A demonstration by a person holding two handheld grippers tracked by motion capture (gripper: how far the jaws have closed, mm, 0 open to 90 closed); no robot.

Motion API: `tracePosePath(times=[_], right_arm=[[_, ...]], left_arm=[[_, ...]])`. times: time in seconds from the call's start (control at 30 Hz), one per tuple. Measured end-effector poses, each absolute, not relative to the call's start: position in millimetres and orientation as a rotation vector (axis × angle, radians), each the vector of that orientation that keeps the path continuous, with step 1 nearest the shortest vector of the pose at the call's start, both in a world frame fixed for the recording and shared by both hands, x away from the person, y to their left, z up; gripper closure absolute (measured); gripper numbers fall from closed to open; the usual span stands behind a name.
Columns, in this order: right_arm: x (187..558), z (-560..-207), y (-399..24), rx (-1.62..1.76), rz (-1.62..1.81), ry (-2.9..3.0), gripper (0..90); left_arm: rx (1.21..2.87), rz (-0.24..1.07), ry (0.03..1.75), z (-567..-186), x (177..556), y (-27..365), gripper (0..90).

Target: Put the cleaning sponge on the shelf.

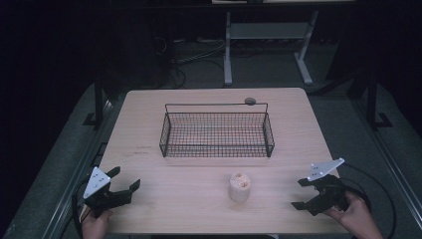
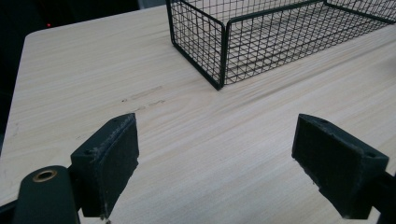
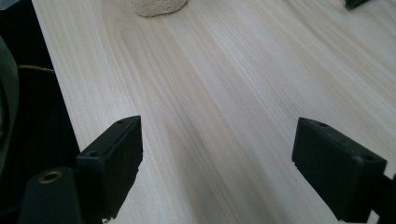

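Nothing begun, by appearance: pale cylindrical object [image 1: 239,186] upright on table [image 1: 149,114], outside and near empty wire basket [image 1: 216,133]; left gripper [image 1: 123,184] and right gripper [image 1: 301,193] spread, holding nothing.

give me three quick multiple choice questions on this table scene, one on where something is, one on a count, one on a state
1. Where is the beige roll relative to the wire basket?
A. inside it
B. on the table nearer the person
C. behind it

2. How many things lie in the basket?
A. none
B. one
C. two

3. How are the left tongs and right tongs?
A. both shut
B. left shut, right open
C. both open

Answers: 1 B, the roll stands on bare wood before the basket; 2 A, just mesh shows inside; 3 C, each pair's jaws stand wide apart.
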State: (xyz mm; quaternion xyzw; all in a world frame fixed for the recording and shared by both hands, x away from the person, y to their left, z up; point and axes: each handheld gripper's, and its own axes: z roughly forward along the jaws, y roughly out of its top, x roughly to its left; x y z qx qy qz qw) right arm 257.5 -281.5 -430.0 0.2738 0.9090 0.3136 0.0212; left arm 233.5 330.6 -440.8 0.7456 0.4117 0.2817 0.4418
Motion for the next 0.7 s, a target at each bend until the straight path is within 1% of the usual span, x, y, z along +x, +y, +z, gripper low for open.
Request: tracePosePath(times=[0.37, 0.7], right_arm=[[258, -432, -268, 0.815, 0.943, 2.851, 15.9], [256, -423, -255, 0.764, 0.916, 2.852, 16.0]], left_arm=[[1.857, 0.702, 1.015, -441, 233, 330, 13.9], [1.858, 0.697, 1.01, -441, 233, 330, 13.9]])
